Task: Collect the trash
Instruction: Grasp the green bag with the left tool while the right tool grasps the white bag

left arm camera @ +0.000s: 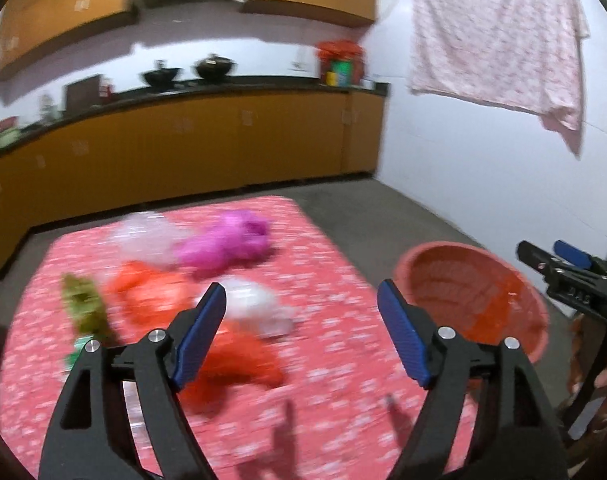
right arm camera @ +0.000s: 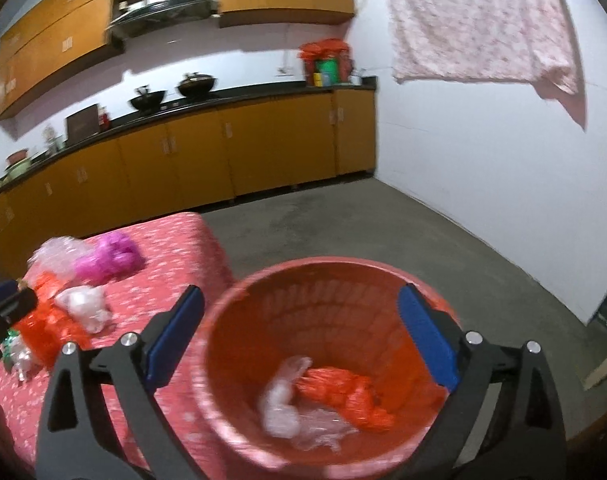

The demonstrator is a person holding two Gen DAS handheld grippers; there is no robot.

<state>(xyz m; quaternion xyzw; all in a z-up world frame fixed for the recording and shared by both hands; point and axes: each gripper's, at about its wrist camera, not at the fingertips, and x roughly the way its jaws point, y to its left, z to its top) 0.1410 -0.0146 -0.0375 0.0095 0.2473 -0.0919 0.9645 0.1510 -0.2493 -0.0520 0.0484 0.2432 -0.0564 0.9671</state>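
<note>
- Left wrist view: our left gripper (left arm camera: 301,334) hangs released over the pink-clothed bench (left arm camera: 335,360); crumpled bags (left arm camera: 223,244) lie there.
- Right gripper (right arm camera: 301,340), fingers spread, grasps nothing above the red basket (right arm camera: 239,320), trash (right arm camera: 335,392) inside.
- Beyond: grey floor (right arm camera: 343,224), orange cabinets (right arm camera: 223,152).

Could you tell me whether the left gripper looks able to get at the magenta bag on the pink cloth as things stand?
Probably yes: the left gripper is open and empty, but a white bag and a red bag lie between it and the magenta bag.
</note>
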